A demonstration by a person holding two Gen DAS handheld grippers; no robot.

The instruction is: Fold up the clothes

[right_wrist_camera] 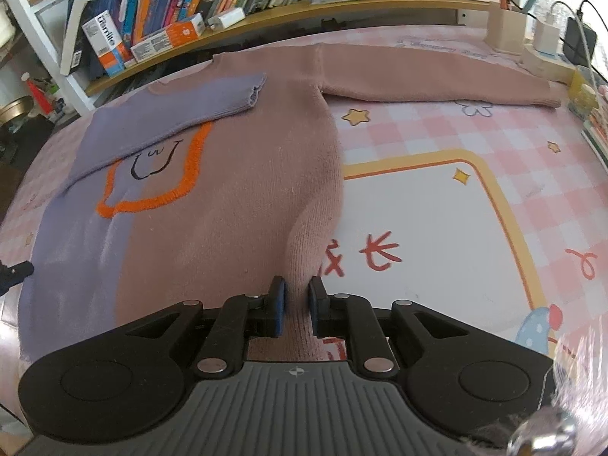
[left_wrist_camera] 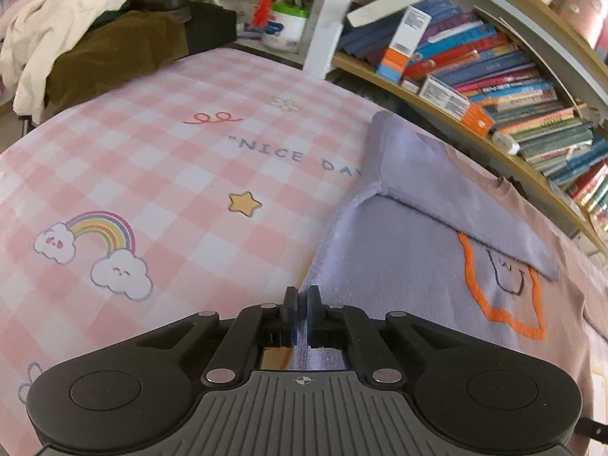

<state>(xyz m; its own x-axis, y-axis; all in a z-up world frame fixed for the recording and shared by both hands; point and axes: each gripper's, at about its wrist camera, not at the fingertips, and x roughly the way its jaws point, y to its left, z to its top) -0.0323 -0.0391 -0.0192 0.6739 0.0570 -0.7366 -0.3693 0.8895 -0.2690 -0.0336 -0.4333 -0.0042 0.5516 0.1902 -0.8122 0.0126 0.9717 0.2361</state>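
Knitted in lilac and dusty pink, the sweater (right_wrist_camera: pixel 212 197) lies flat, front up, on the pink checked surface (left_wrist_camera: pixel 159 174) in front of the bookshelf (right_wrist_camera: pixel 228 30), spread so its outline is easy to fold against. Its lilac sleeve (right_wrist_camera: pixel 182 102) is already laid across the chest, over the top of the orange-outlined motif (right_wrist_camera: pixel 152 193), while the pink sleeve (right_wrist_camera: pixel 437 79) stretches out sideways, not yet folded. The left gripper (left_wrist_camera: pixel 301 315) is clenched on the lilac hem edge, a thin strip of fabric showing between its pads. The right gripper (right_wrist_camera: pixel 295 309) pinches a raised ridge of pink knit at the hem. Holding both bottom corners probably prepares to lift the hem evenly.
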